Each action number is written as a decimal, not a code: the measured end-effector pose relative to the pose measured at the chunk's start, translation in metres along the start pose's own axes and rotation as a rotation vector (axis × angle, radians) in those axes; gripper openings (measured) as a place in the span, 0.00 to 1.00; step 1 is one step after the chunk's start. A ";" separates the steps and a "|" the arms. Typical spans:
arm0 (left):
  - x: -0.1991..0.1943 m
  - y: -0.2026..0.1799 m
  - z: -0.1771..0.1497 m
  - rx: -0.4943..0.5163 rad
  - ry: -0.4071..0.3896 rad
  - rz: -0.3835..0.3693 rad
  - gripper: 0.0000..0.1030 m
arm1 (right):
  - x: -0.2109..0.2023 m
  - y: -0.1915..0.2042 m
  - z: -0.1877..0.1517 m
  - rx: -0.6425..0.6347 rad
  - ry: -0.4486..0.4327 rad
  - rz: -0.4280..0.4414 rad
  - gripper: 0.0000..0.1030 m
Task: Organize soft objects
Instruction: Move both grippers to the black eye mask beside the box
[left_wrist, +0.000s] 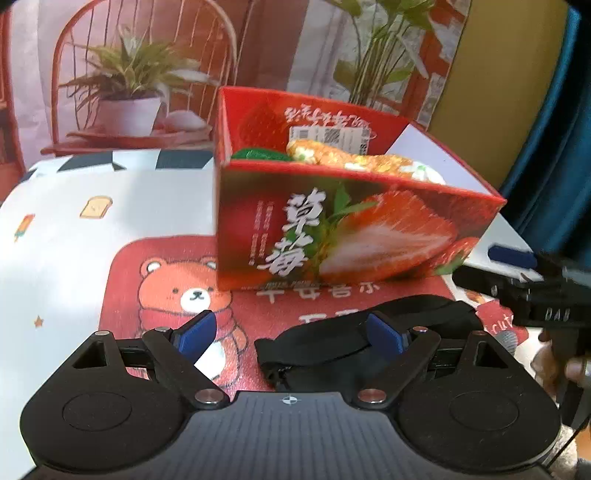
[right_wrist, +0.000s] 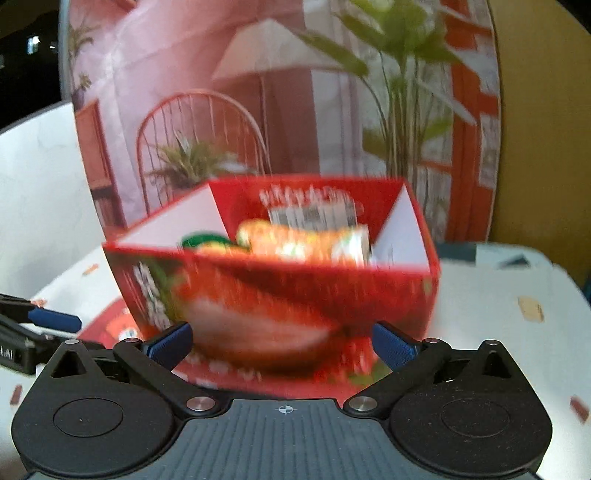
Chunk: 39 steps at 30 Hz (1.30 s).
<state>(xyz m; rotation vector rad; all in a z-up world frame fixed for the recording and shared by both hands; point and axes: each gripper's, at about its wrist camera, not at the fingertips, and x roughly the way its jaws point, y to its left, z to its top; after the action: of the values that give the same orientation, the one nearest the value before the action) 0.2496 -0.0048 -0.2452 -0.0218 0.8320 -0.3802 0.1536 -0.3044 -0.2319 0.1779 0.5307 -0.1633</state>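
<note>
A red strawberry-print box (left_wrist: 332, 229) stands on the table; it holds an orange and white soft toy (left_wrist: 354, 158) and a green soft thing (left_wrist: 258, 154). A black fabric strap item (left_wrist: 332, 343) lies on the red bear mat in front of the box, under and between the fingers of my open left gripper (left_wrist: 291, 332). The right gripper shows at the right edge of the left wrist view (left_wrist: 524, 280). In the right wrist view my right gripper (right_wrist: 282, 345) is open and empty, facing the blurred box (right_wrist: 295, 295) with the toy (right_wrist: 295, 240) inside.
A red bear mat (left_wrist: 166, 288) lies on a white patterned tablecloth (left_wrist: 74, 229). A printed backdrop with a chair and plants (left_wrist: 147, 74) stands behind the table. A dark blue curtain (left_wrist: 554, 147) hangs at the right.
</note>
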 end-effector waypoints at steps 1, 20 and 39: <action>0.003 0.002 -0.001 -0.004 0.006 0.005 0.87 | 0.002 -0.001 -0.006 0.006 0.012 -0.004 1.00; 0.035 0.006 -0.028 -0.016 0.086 0.052 0.88 | 0.029 -0.004 -0.056 0.028 0.151 -0.041 1.00; 0.030 -0.006 -0.034 0.055 0.053 0.044 0.49 | 0.032 -0.011 -0.058 0.054 0.146 -0.002 1.00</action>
<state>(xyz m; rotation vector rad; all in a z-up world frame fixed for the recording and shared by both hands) 0.2407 -0.0163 -0.2888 0.0580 0.8728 -0.3633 0.1506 -0.3061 -0.2992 0.2435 0.6722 -0.1678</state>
